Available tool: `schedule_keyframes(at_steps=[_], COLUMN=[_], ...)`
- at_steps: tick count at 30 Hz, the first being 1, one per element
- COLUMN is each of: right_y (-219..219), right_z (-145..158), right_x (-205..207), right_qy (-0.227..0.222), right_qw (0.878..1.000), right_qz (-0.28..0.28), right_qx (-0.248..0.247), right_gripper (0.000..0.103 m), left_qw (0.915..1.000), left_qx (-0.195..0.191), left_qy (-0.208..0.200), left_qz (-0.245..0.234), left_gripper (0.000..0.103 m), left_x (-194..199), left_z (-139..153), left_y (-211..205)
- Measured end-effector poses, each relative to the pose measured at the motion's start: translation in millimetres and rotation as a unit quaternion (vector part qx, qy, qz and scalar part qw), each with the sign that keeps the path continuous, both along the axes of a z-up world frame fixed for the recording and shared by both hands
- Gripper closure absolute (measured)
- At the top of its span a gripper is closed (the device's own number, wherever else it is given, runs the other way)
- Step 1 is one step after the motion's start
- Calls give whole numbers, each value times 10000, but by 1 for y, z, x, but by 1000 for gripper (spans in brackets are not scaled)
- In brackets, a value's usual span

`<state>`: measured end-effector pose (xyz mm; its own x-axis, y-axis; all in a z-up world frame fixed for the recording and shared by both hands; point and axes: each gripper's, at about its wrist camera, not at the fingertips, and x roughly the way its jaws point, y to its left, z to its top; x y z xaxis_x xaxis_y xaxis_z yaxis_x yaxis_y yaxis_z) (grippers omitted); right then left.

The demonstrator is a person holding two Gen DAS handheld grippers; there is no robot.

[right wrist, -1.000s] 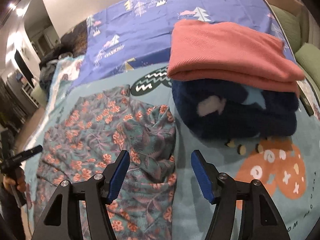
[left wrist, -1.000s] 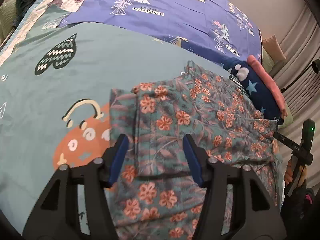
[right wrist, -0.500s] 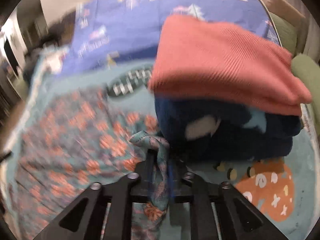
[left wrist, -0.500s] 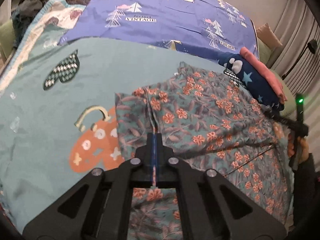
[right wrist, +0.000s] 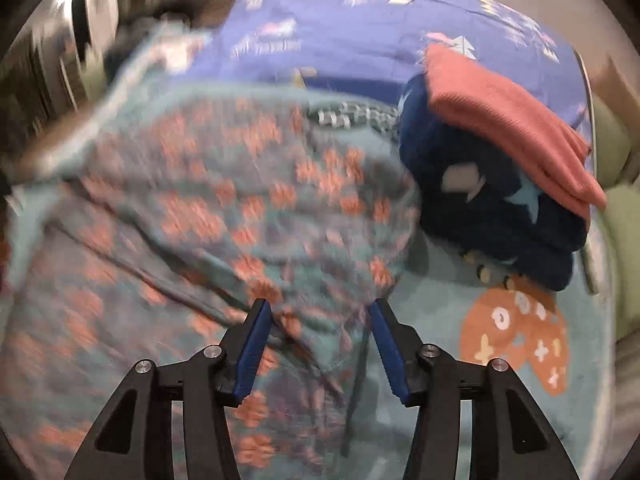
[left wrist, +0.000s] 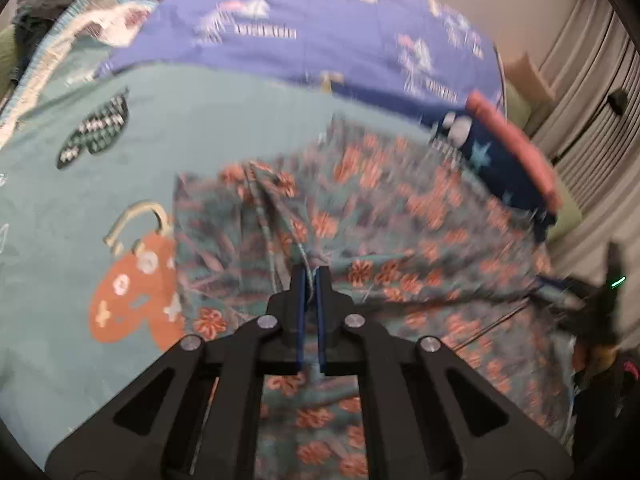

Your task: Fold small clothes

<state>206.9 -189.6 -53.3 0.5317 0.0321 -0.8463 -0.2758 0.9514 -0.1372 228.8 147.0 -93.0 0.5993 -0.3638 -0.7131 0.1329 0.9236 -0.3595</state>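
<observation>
A teal garment with orange flowers lies spread on the bed. My left gripper is shut on a raised fold of it near its left part, lifting the cloth into a ridge. In the right wrist view the same floral garment fills the left and middle, blurred by motion. My right gripper is open, its blue pads either side of the garment's right edge, with nothing pinched between them.
A folded stack, a navy starred piece with a pink one on top, sits at the garment's right. The bed has a teal sheet and a purple tree-print cover. Curtains hang at right.
My right gripper has let go of the garment's edge and opened. My left gripper stays shut on the fold and has pulled it further along; both views are blurred by motion.
</observation>
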Motion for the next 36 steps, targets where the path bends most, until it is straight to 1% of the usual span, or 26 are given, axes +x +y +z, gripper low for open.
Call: schedule_keyframes(at_steps=[1,2,3,5,8,10,11,12,13,14,15,17,19,22,23,25,26,28,29,30,31,32,33,34,35,36], right_y=[-4,-10,-24,-39,-41,-36,-34,-34,-34,-34,-30,-27,-22,-21,-19,-29,-34,-47,-48,-47,-44,-41,-38,-35,-33,-32], right_z=[-6,-6,-2,6,5,2,3,5,9,14,22,35,44,46,42,36,31,21,16,12,11,12,15,17,15,12], right_x=[2,3,0,-4,-16,-27,-31,-34,-38,-41,-40,-37,-30,2,19,44,58,80,85,89,91,89,87,87,89,92], right_qy=[60,148,157,54,143,173,150,97,30,-35,-97,-276,-452,-397,-332,-235,-190,-68,-5,50,60,-107,-302,-470,-494,-431], right_qw=[9998,9996,9983,9963,9969,9982,9986,9987,9988,9989,9989,9986,9979,9968,9963,9935,9915,9871,9862,9864,9878,9884,9890,9890,9884,9879], right_qz=[-145,-241,-435,-634,-581,-485,-477,-473,-464,-443,-406,-310,-309,-520,-613,-895,-1052,-1299,-1329,-1318,-1278,-1286,-1291,-1344,-1421,-1491], right_qx=[-98,92,343,583,519,323,198,141,136,177,234,327,339,449,510,661,737,932,984,983,892,795,653,402,218,55], right_gripper=[72,79,81,81,80,74,67,61,58,54,52,49,47,46,46,46,46,48,78,98,98,98,98,96,93,90], left_qw=[9999,9997,9995,9999,9996,9995,9995,9993,9992,9992,9994,9996,9999,9989,9988,9990,9991,9995,9993,9983,9970,9952,9946,9939,9934,9939], left_qx=[-91,-44,35,-2,231,144,81,-15,-36,-40,-7,30,26,145,62,-80,-2,108,178,277,373,516,618,738,840,820], left_qy=[-125,-229,-289,-153,113,271,309,365,394,381,332,211,143,358,404,400,408,164,-36,-300,-485,-643,-651,-552,-369,-235], left_qz=[-1,41,84,-26,-122,-63,-36,-4,53,89,137,158,67,265,260,160,118,236,313,406,472,520,519,607,688,692], left_gripper=[99,101,101,101,101,100,100,93,86,72,62,61,54,52,52,83,99,102,102,102,102,102,101,101,101,101], left_x=[-7,-12,-16,-25,-28,-28,-27,-27,-27,-28,-28,-24,-11,21,30,42,46,43,36,28,23,19,22,27,33,36], left_z=[10,19,24,22,3,-9,-12,-15,-15,-15,-13,-8,-6,-16,-20,-24,-25,-17,-8,4,13,21,23,20,13,5], left_y=[4,8,10,16,14,15,16,18,19,19,18,17,12,8,7,3,-1,-3,-3,-1,1,6,10,16,20,23])
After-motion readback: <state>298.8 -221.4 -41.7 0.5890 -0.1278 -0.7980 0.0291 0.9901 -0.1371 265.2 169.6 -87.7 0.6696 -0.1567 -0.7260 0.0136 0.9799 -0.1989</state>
